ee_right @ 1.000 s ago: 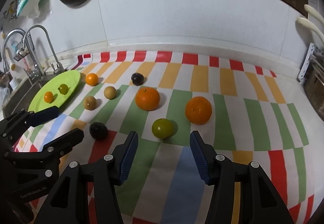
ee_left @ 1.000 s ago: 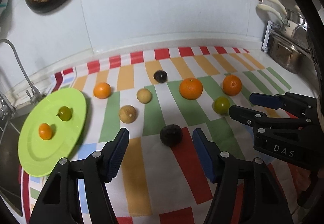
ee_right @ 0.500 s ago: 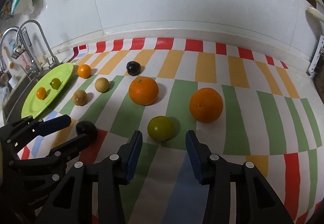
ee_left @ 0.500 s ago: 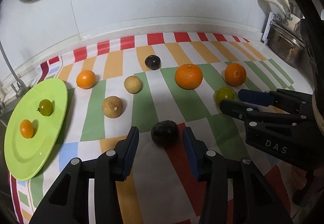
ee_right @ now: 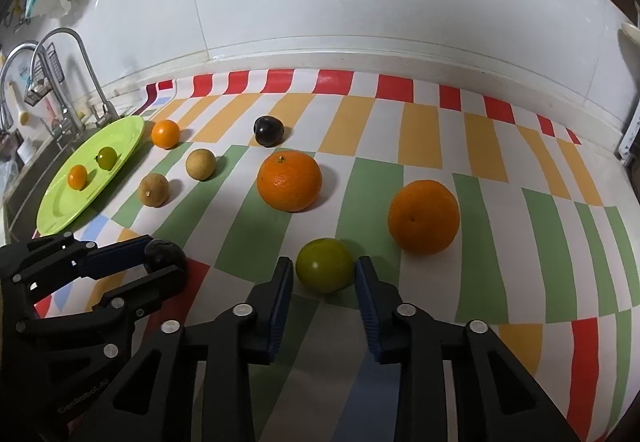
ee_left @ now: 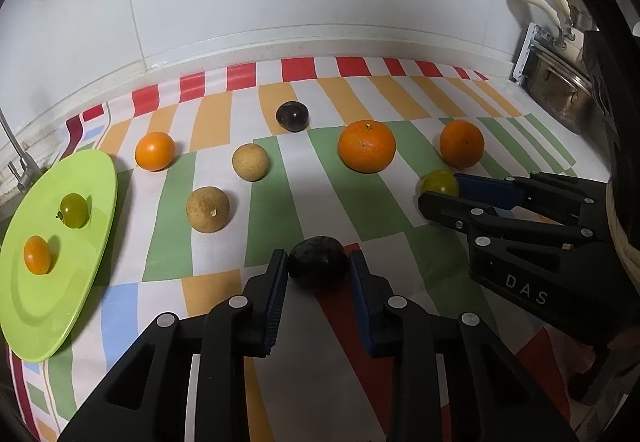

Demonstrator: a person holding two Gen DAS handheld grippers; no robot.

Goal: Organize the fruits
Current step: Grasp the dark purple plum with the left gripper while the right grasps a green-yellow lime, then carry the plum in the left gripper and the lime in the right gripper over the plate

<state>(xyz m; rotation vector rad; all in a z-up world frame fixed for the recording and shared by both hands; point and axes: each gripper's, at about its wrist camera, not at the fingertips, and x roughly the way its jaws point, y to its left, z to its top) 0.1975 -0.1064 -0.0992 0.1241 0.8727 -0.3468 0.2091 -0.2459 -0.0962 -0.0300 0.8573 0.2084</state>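
Left wrist view: left gripper (ee_left: 318, 266) low center, fingers narrowed around dark plum (ee_left: 317, 261), pads just beside or touching its sides, can't tell if gripped; plum sits on cloth (ee_left: 376, 202) between the tips, roundish, long axis roughly across the gap. Green plate (ee_left: 48, 306) at left edge holds a small orange fruit (ee_left: 37, 255) and a green tomato (ee_left: 73, 210). Right gripper (ee_left: 444, 190) enters from right, tips around another green fruit (ee_left: 439, 182). Loose fruit mid-frame: small orange (ee_left: 154, 151), two tan fruits (ee_left: 250, 162) (ee_left: 207, 209), second plum (ee_left: 292, 116), two big oranges (ee_left: 366, 146) (ee_left: 461, 144).

Right wrist view: right gripper (ee_right: 325, 274) low center, fingers narrow, straddling green fruit (ee_right: 325, 270), small gaps each side, not clamped as far as I can judge. Left gripper (ee_right: 160, 268) lower left, tips on both sides of plum (ee_right: 165, 259). Plate (ee_right: 60, 210) far left.

Judgement: each fruit lies dead ahead between its own fingers; closing is all that remains before lifting toward plate; left is nearer to it.
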